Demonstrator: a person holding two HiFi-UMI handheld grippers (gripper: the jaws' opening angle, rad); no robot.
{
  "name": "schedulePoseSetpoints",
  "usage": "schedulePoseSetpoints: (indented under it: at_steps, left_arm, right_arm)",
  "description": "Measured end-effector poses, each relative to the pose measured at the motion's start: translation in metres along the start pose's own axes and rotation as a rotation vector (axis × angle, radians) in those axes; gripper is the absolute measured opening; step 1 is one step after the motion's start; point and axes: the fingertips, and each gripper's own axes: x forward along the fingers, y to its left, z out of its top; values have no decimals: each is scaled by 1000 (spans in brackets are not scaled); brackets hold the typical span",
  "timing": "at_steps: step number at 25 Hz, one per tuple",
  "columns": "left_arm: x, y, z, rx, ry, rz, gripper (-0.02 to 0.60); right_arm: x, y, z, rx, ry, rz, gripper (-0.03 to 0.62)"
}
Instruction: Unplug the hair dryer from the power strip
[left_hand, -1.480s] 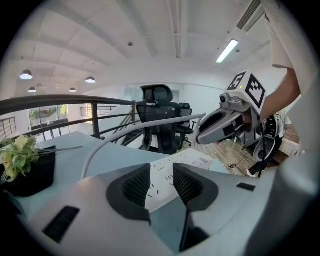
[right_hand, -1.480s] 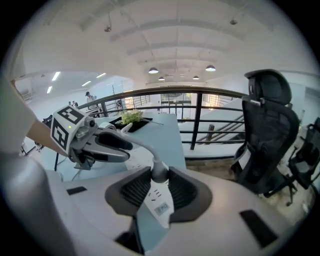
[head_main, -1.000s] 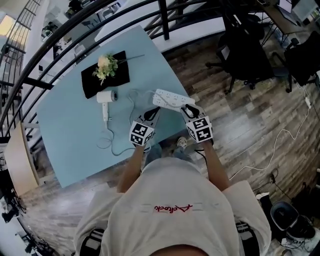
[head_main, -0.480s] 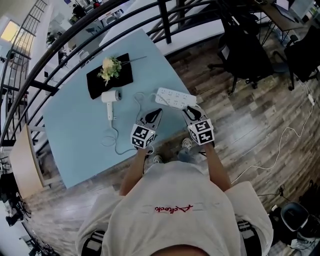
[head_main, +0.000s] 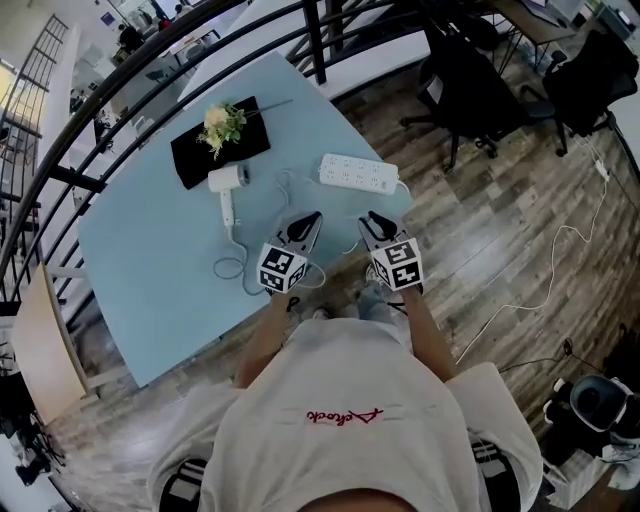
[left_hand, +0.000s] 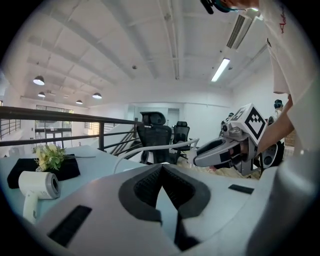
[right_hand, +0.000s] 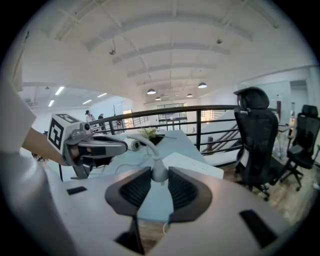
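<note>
- The right hand-held gripper (right_hand: 159, 186) is closed on the grey plug (right_hand: 159, 171). The cord (right_hand: 144, 142) arches up out of the plug and away towards the hair dryer (head_main: 227, 180).
- The plug looks clear of the power strip (head_main: 358, 173), with a gap showing between them, so I'd call the pull itself done.
- The strip lies on the tabletop (head_main: 150, 260) just ahead of the right hand-held gripper. Its long axis runs across the person's front, slightly tilted, and the right hand is plainly the nearer one.
- The dryer lies well off to the left beside a black mat (head_main: 200, 160), with its handle pointing back towards the person.
- The left hand-held gripper (left_hand: 161, 171) has its jaws pinched together with nothing between them, and it hovers alongside.
- The head view gives the layout, but the plug is too small to pick out there. The right gripper view shows the plug sitting between the pads with the strip behind it.
- My guess is that the next move lays the plug down on the tabletop short of the strip.
</note>
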Motion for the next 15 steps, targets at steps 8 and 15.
schedulePoseSetpoints:
  at_steps: [8,15]
  left_arm:
    - [-47,-25,-5,39,-21,-87,8]
    - [-81,-46,-11,52,-38,-119,8]
  right_arm:
    - [-32,57,-12,19,-38,-72,118]
    - [-56,93,-22,21,-64,-112,118]
